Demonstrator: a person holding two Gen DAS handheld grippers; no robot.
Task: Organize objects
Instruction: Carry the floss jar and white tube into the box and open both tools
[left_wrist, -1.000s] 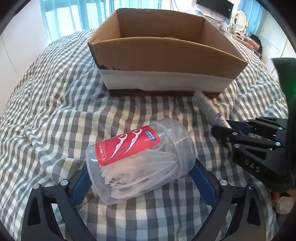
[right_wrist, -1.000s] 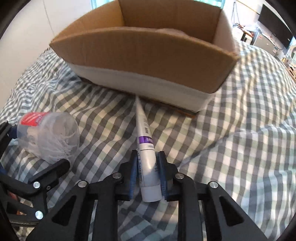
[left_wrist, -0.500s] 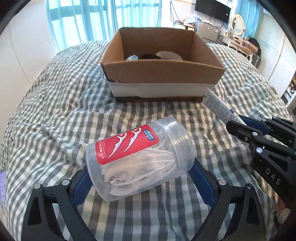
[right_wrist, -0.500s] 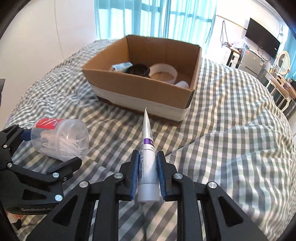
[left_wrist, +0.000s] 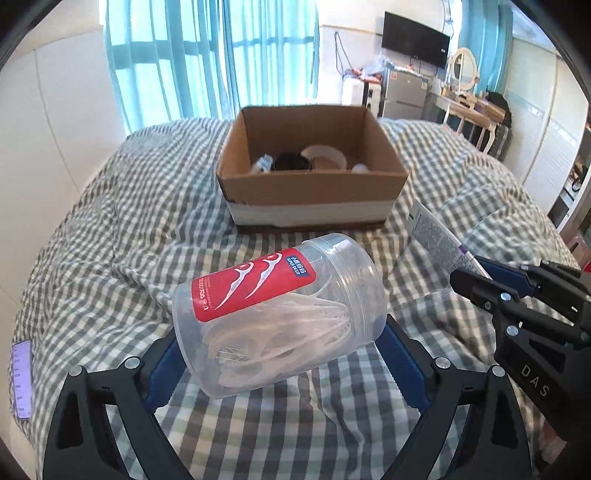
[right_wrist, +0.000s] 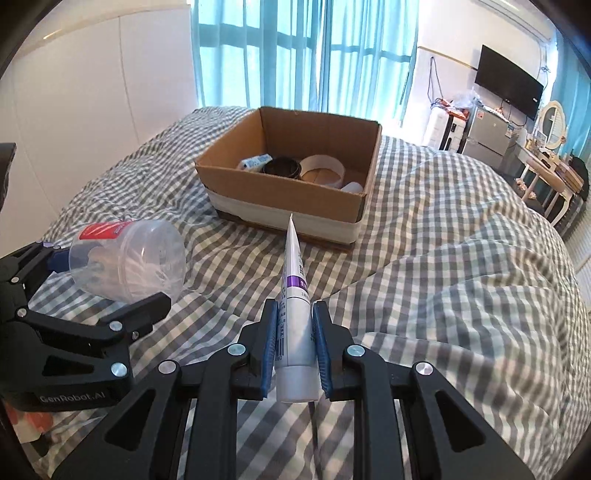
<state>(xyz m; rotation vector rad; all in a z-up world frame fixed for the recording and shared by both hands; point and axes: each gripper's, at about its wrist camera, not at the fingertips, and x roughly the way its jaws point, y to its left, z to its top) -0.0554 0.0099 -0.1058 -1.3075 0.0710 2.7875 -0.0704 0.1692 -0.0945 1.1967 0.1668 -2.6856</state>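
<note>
While jar (left_wrist: 280, 317) fills left jaws, tube (right_wrist: 293, 317) sits btwn right.

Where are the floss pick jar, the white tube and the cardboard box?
floss pick jar (left_wrist: 258, 291), left wrist view, on its red label.
white tube (right_wrist: 293, 325), right wrist view, on its body between the fingers.
cardboard box (right_wrist: 273, 190), right wrist view, on its front wall.

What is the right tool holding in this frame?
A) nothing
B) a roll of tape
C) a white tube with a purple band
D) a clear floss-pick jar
C: the right tool has its blue pads closed on the white tube, while the floss-pick jar sits in the left tool.
</note>
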